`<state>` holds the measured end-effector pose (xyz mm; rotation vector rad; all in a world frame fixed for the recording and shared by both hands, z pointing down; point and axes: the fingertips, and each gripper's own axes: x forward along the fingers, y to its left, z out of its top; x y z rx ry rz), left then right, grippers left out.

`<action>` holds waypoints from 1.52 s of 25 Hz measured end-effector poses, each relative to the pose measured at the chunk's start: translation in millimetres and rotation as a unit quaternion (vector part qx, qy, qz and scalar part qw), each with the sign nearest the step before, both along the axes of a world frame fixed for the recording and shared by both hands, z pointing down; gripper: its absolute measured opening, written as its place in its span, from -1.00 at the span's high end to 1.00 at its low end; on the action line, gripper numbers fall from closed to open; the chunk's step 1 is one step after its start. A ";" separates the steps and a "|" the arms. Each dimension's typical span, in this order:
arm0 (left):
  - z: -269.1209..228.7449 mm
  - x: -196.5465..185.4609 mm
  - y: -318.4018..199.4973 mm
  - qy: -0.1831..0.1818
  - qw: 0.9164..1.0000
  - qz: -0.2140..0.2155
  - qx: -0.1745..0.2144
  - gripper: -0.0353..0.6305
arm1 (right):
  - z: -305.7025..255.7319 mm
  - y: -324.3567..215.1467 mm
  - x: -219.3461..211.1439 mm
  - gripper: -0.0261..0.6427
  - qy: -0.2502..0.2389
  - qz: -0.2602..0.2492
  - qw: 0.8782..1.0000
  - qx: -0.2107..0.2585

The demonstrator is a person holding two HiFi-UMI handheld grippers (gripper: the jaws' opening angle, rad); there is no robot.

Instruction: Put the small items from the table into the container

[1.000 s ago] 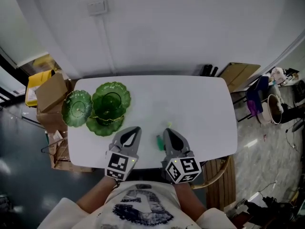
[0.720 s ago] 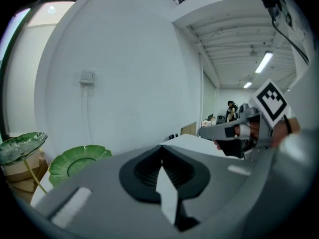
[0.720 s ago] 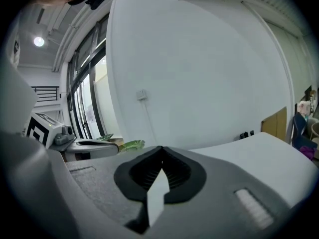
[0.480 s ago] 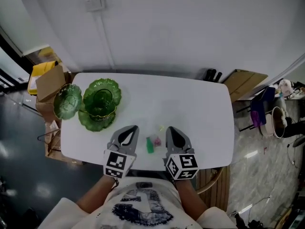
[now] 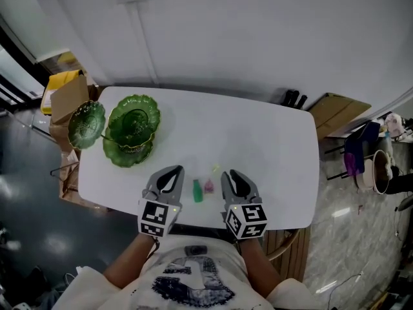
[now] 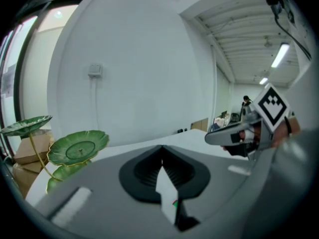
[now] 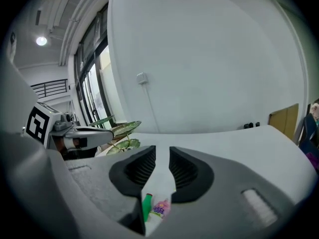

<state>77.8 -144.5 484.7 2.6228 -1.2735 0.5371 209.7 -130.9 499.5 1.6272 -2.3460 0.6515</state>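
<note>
Two small items lay-out: a green item (image 5: 197,190) and a pink item (image 5: 209,186), just beside each other on the white table (image 5: 271,147), between the grippers and near its front edge. Possibly a third pale speck just beyond, too small to tell.

Left gripper (image 5: 169,175): jaws pressed together, holding nothing. Right gripper (image 5: 232,176): jaws opening, roughly half apart, no pad on anything. Glimpsed both items low through its gap.

Judged as main risk: knocking an item off the front edge with a jaw tip, or pinching both neighbours at once, given how close they lay. Judged as second risk: losing a light item from the pads on the carry.

Stood well apart at the far left corner: the green leaf-shaped dishes (image 5: 132,118), taken as the container, the leftmost apparently reaching past the table's left edge. Noted bare tabletop between items and dishes, and wide room to the right.
</note>
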 end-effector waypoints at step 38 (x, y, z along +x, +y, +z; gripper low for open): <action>95.2 26.1 -30.3 -0.033 0.996 -0.010 -0.088 0.92 | 179.2 -27.6 -25.5 0.36 0.119 -0.166 0.965 -0.166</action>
